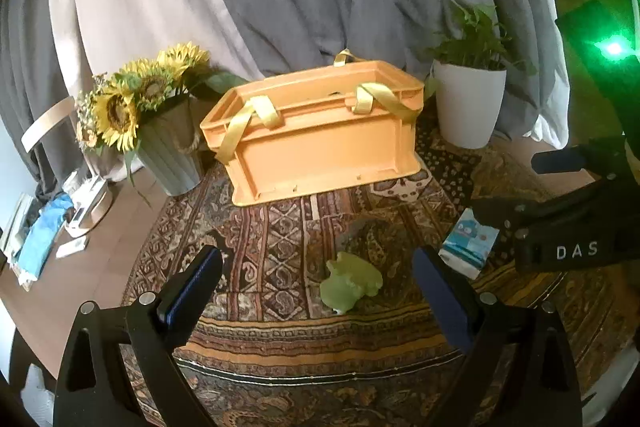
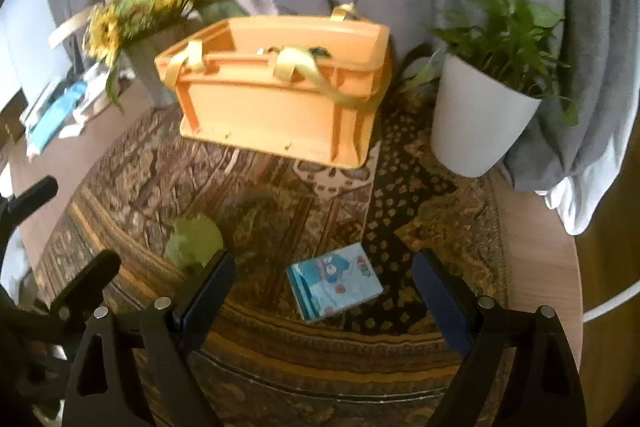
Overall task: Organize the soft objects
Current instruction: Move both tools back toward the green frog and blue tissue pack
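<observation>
From the left wrist, the orange crate (image 1: 320, 131) sits at twelve o'clock on the counter's patterned cloth (image 1: 280, 227), mouth up, likely the bin for the soft things; the green soft toy (image 1: 350, 283) lies between the wide-open, empty left claw (image 1: 318, 291). From the right wrist, the blue tissue pack (image 2: 334, 285) lies flat between the right claw (image 2: 324, 295), spread wide, touching nothing

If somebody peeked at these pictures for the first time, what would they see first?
Probably the big orange crate with yellow straps, in the middle of the patterned rug. Sunflowers stand to its left and a leafy plant in a white pot to its right, with a green soft toy lying in front.
</observation>
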